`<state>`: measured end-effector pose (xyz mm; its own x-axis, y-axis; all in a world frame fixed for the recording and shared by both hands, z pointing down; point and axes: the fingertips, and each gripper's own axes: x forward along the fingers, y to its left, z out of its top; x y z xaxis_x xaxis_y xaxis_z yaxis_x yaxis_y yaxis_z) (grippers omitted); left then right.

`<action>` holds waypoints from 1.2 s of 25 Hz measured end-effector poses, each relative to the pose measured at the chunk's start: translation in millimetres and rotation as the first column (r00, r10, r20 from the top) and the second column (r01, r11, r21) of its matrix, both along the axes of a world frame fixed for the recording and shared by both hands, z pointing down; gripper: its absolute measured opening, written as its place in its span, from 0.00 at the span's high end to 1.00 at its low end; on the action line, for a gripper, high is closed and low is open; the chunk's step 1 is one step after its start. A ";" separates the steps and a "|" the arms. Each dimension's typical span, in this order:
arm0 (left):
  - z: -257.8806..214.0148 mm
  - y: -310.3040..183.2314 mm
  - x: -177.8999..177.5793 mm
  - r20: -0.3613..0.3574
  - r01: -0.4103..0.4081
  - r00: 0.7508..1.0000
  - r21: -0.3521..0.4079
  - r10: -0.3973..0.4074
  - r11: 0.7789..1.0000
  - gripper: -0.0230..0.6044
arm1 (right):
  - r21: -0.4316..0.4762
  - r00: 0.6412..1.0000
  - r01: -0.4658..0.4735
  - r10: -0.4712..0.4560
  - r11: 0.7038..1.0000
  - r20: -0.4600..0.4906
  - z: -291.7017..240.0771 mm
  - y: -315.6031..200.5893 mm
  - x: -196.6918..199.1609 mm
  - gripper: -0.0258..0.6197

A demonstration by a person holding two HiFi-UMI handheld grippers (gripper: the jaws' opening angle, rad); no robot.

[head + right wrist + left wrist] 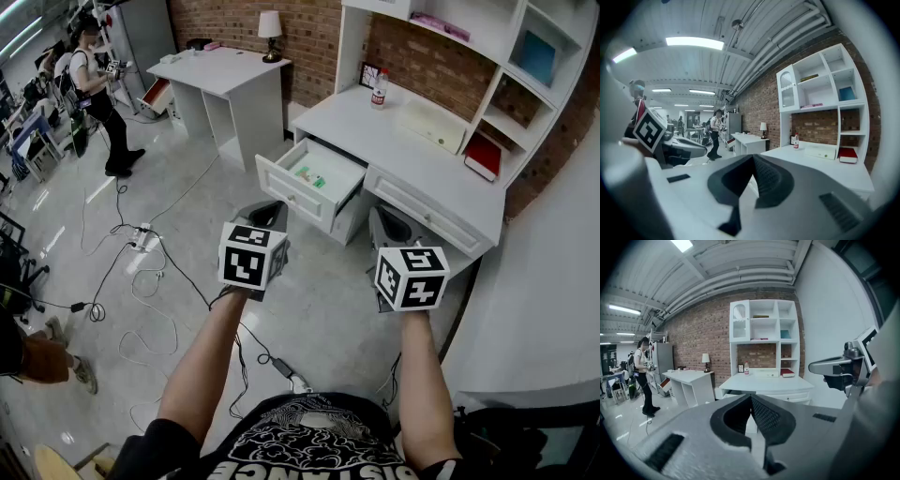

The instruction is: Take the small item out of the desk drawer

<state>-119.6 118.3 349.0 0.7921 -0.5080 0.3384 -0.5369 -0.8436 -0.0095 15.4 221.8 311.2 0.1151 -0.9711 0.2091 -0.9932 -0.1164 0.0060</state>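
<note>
Desk drawer [295, 195] (open), green item [312, 178] inside

Background things sitting about the room
A lamp [270, 28] is standing on the far table [225, 70]; cables [150, 281] are trailing across the floor [309, 319].

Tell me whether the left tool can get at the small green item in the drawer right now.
Probably yes: the drawer stands open, the green item lies uncovered inside, nothing between. The left tool is shut and short of it.
</note>
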 end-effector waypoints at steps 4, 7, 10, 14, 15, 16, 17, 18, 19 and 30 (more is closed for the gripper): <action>-0.7 -1.6 -1.8 0.000 -0.012 1.000 0.013 0.012 1.000 0.96 | 0.013 0.999 -0.031 0.031 0.999 -0.013 -0.9 -0.7 0.4 0.96; -0.8 -3.0 -2.6 -0.006 -0.018 1.000 0.016 0.018 1.000 0.96 | 0.005 0.999 -0.038 0.039 0.999 -0.024 0.9 -0.9 -0.5 0.95; -2.2 -3.1 -1.0 -0.012 -0.022 1.000 0.018 0.023 1.000 0.96 | -0.001 0.999 -0.038 0.038 0.999 -0.025 1.1 -1.7 -1.7 0.95; -1.6 -4.9 3.4 -0.011 -0.025 1.000 0.022 0.025 0.999 0.96 | -0.010 0.999 -0.027 0.027 1.000 -0.021 4.2 -6.2 -1.1 0.89; -0.5 -6.0 4.3 -0.009 -0.025 1.000 0.024 0.025 0.999 0.96 | -0.011 0.999 -0.026 0.026 1.000 -0.021 5.4 -7.7 0.0 0.87; 0.7 -7.9 5.0 -0.008 -0.024 1.000 0.026 0.024 0.999 0.96 | -0.011 1.000 -0.025 0.025 1.000 -0.020 6.6 -9.8 1.0 0.86; 1.7 -10.8 5.5 -0.007 -0.020 1.000 0.027 0.021 0.999 0.96 | -0.011 1.000 -0.022 0.022 1.000 -0.018 7.6 -12.5 2.0 0.84; 2.5 -14.2 6.1 -0.007 -0.016 1.000 0.027 0.016 1.000 0.96 | -0.011 1.000 -0.018 0.018 1.000 -0.016 8.5 -15.5 2.9 0.83; 3.2 -17.6 7.1 -0.007 -0.012 1.000 0.026 0.012 1.000 0.96 | -0.012 1.000 -0.012 0.012 1.000 -0.015 9.5 -18.6 3.7 0.83; 21.2 -65.8 52.9 0.018 0.023 1.000 0.021 -0.023 1.000 0.96 | -0.032 0.999 0.049 -0.048 0.998 0.019 31.6 -69.4 48.0 0.70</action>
